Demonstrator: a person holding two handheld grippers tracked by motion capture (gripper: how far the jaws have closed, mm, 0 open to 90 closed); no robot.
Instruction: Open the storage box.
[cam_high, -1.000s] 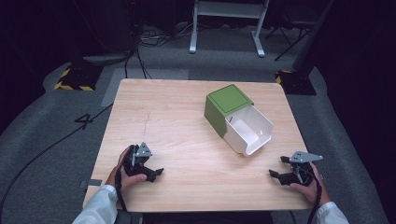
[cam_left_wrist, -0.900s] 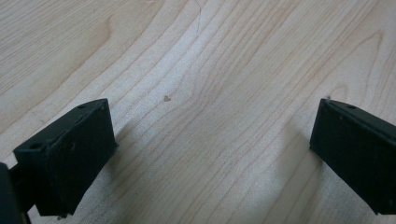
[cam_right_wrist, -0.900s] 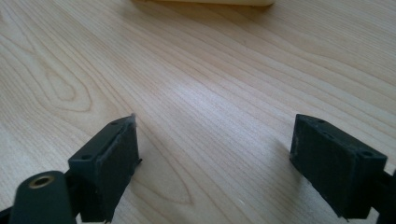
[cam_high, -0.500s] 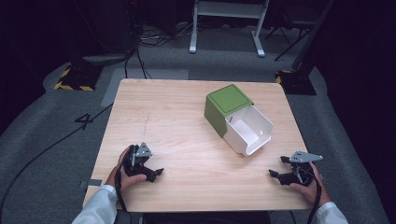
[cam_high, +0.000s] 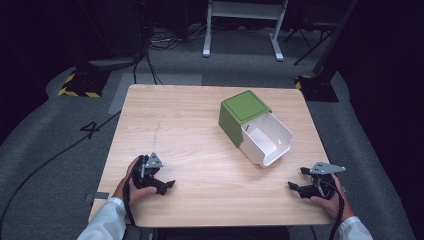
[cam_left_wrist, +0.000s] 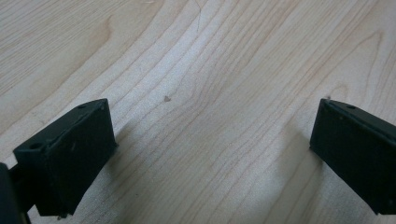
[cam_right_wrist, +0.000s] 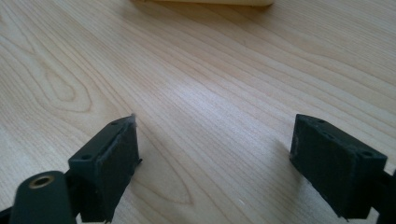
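Here, two black two-jaw grippers rest at the near edge of a pale square wooden table (cam_high: 190, 130), one in each of a seated person's hands. The left gripper (cam_high: 162, 185) sits at the near-left corner, its jaws spread wide with nothing but bare wood grain between them, as the left gripper view (cam_left_wrist: 210, 140) confirms; the jaw tips lie low over the tabletop, though whether they touch it cannot be told. The right gripper (cam_high: 299, 181) sits at the near-right corner, its jaws likewise parted wide and empty in the right gripper view (cam_right_wrist: 215, 154), holding nothing. Each carries a grey three-cornered plate on top, and a white sleeve (cam_high: 105, 225) shows at the left wrist. One object stands on the table: a green box with a white drawer (cam_high: 266, 140) pulled out toward the near-right, the box (cam_high: 242, 111) lying right of the table's centre, well apart from both grippers and nearer the right one. The drawer appears empty. On the grey carpeted floor beyond the table's far edge stand the white legs of a frame (cam_high: 242, 27), with dark cables (cam_high: 165, 42) trailing near them, and a black-and-yellow striped marker (cam_high: 77, 85) lies off the far-left corner.
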